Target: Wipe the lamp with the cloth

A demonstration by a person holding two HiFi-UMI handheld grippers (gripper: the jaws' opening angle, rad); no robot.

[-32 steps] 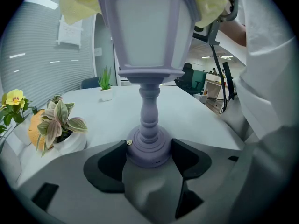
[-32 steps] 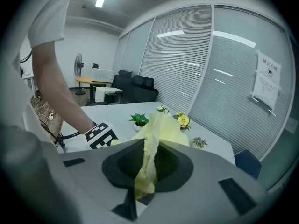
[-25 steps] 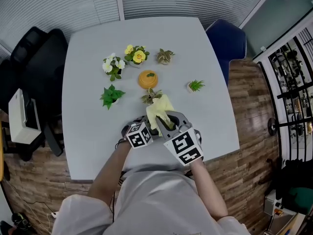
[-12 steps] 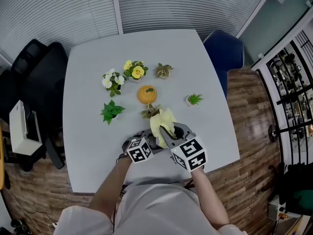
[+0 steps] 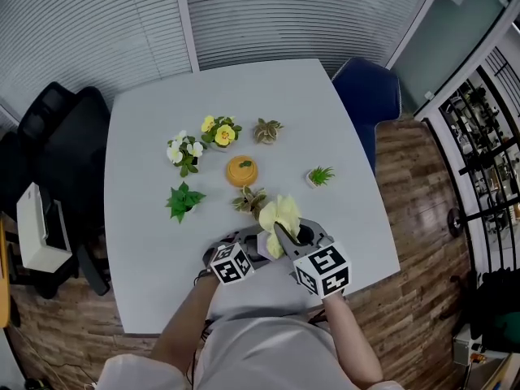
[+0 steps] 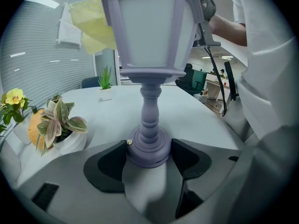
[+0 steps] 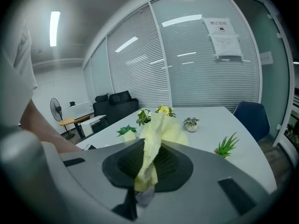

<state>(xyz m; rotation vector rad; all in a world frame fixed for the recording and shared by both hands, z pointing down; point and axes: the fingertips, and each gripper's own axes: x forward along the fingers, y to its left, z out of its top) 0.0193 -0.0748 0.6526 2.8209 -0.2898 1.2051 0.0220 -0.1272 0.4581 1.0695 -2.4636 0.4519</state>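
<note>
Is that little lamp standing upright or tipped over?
Upright. The lamp stands straight against the level table, shade on top, base clamped in the left gripper.

The lamp (image 6: 149, 55) stands on the surface (image 5: 146, 242), near its front edge. The left tool (image 6: 149, 158) sits at the lamp's left, its jaws closed on either side of the lamp's base. The right tool (image 7: 149, 164) is at the lamp's right and clamps the cloth (image 5: 280, 215), which lies against the lamp's top. Just behind the lamp stands a leafy plant (image 5: 248, 201), with a round pot (image 5: 242, 171) farther behind. Behind-left of the lamp are a broad-leaved plant (image 5: 184, 200) and a flowering plant (image 5: 185, 151). Behind-right of the lamp is a grass plant (image 5: 321, 175).
</note>
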